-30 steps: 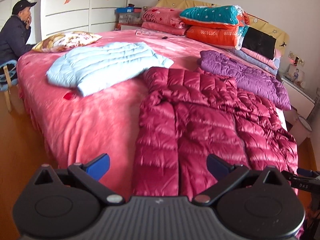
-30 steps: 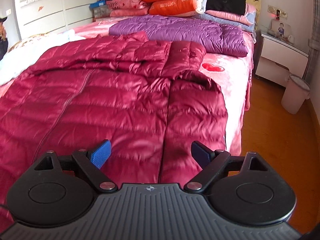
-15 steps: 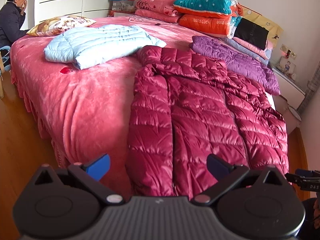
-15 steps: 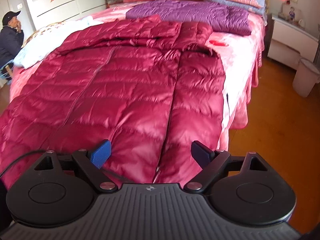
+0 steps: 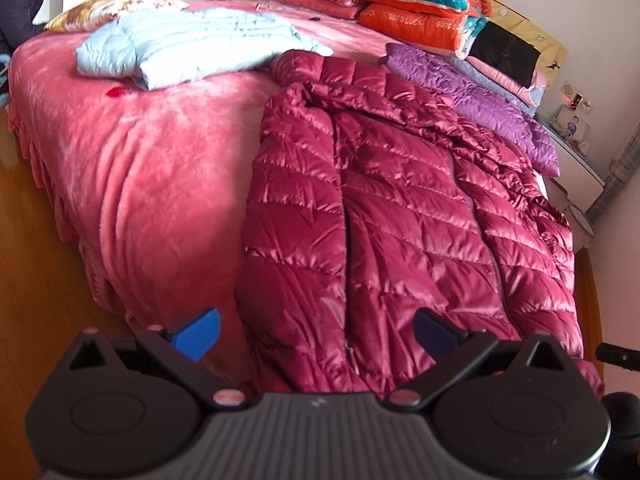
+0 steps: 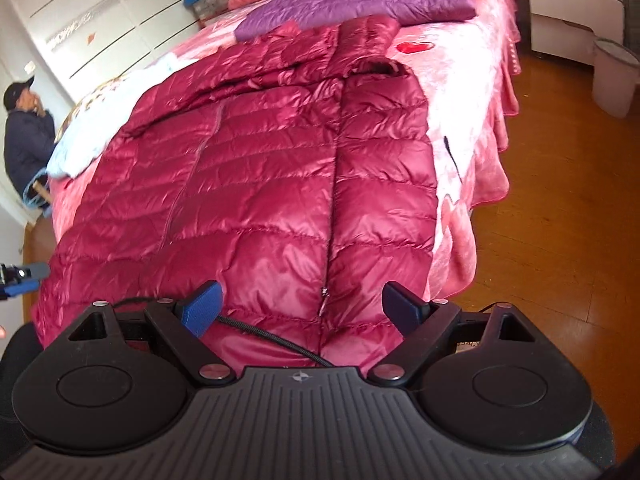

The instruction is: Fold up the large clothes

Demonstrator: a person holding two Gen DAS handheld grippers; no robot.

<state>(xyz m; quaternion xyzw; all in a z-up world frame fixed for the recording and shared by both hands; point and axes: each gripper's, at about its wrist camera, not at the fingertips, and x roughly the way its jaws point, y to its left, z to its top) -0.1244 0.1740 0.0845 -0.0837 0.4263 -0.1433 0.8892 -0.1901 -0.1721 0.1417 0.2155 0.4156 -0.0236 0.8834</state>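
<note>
A large dark red quilted down jacket (image 5: pixel 400 216) (image 6: pixel 272 184) lies spread over the pink bed (image 5: pixel 152 168), its hem hanging over the near edge and its sleeves lying along both sides. My left gripper (image 5: pixel 316 330) stands open above the hem at the jacket's left sleeve side, holding nothing. Over the hem near the right sleeve and the zipper end, my right gripper (image 6: pixel 302 312) is open too, with nothing between its blue fingers (image 6: pixel 202 312). A black cable (image 6: pixel 272 336) runs across in front of it.
A folded light blue jacket (image 5: pixel 192 46) and a purple jacket (image 5: pixel 472 96) (image 6: pixel 360 0) lie further up the bed, with stacked quilts (image 5: pixel 416 0) at the headboard. A seated person (image 6: pixel 26 136) is beyond the bed's far corner. A white bin (image 6: pixel 614 76) and nightstand (image 6: pixel 572 12) stand on the wooden floor at right.
Both grippers have pulled back and risen towards the foot of the bed, so more of the jacket's hem and the floor shows. Both stay open.
</note>
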